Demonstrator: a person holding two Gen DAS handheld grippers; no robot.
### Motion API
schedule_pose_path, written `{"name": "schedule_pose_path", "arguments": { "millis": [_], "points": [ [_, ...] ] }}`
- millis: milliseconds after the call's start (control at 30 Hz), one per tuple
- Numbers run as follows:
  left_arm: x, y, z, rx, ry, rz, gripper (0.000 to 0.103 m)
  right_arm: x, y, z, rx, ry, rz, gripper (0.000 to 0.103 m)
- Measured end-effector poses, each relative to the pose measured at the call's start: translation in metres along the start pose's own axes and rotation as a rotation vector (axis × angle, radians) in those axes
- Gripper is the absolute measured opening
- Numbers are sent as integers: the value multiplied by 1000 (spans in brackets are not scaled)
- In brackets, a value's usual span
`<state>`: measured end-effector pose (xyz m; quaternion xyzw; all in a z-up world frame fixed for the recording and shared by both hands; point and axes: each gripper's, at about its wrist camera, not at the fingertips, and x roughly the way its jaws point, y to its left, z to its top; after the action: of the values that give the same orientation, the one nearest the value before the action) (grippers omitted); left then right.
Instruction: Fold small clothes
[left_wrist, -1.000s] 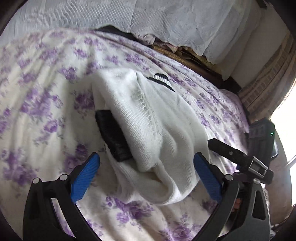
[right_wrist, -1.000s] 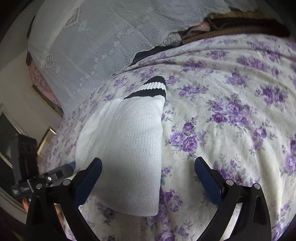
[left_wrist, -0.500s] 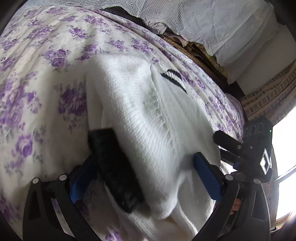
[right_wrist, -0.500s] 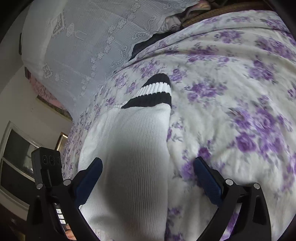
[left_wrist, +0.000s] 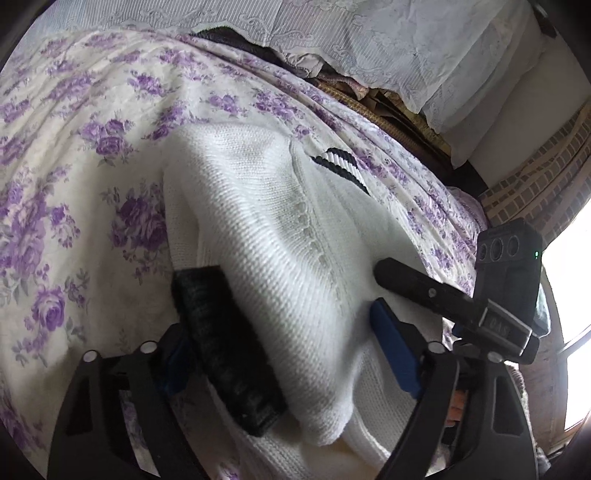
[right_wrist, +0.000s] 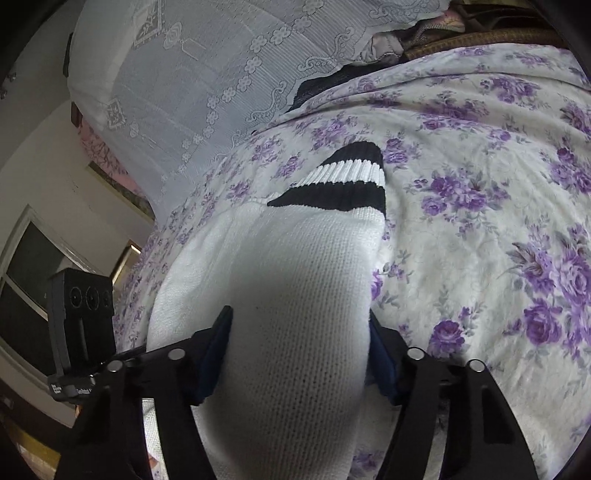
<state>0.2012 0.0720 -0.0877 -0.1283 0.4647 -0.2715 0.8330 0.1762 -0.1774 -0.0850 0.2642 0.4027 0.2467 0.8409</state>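
Note:
A white knit sweater (left_wrist: 280, 236) lies on the purple-flowered bedsheet (left_wrist: 74, 155). It has a black ribbed band (left_wrist: 225, 343) at its near edge and a black-and-white striped cuff (right_wrist: 343, 181) at the far end. My left gripper (left_wrist: 286, 354) is closing around the near fold; its left pad sits against the black band and its right pad beside the white knit. In the right wrist view my right gripper (right_wrist: 299, 350) is closing on the sleeve (right_wrist: 295, 295), whose knit bulges up between both pads. One of the right gripper's fingers (left_wrist: 413, 282) lies on the sweater next to my left gripper.
A white lace cover (right_wrist: 192, 74) drapes over a pile at the bed's far edge, with folded bedding (left_wrist: 373, 96) under it. A brick-patterned wall (left_wrist: 535, 177) and a bright window (left_wrist: 569, 295) stand to the right. The flowered sheet (right_wrist: 480, 221) spreads wide to the right of the sleeve.
Both grippers moved forward and down onto the sweater, then their jaws came in from wide open. The sleeve now fills the right gripper's gap; the black band sits against the left gripper's left pad.

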Motion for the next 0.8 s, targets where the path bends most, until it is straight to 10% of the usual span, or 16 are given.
{"name": "schedule_pose_path", "arguments": {
  "millis": [467,800],
  "points": [
    [-33,-25,-20,109,-114,119,50,-16,39,-15,-183,-119,-125,51],
    [-65,-35,-55,106,-140,156,48,-35,66,-44,-211,-103,-127,51]
  ]
}}
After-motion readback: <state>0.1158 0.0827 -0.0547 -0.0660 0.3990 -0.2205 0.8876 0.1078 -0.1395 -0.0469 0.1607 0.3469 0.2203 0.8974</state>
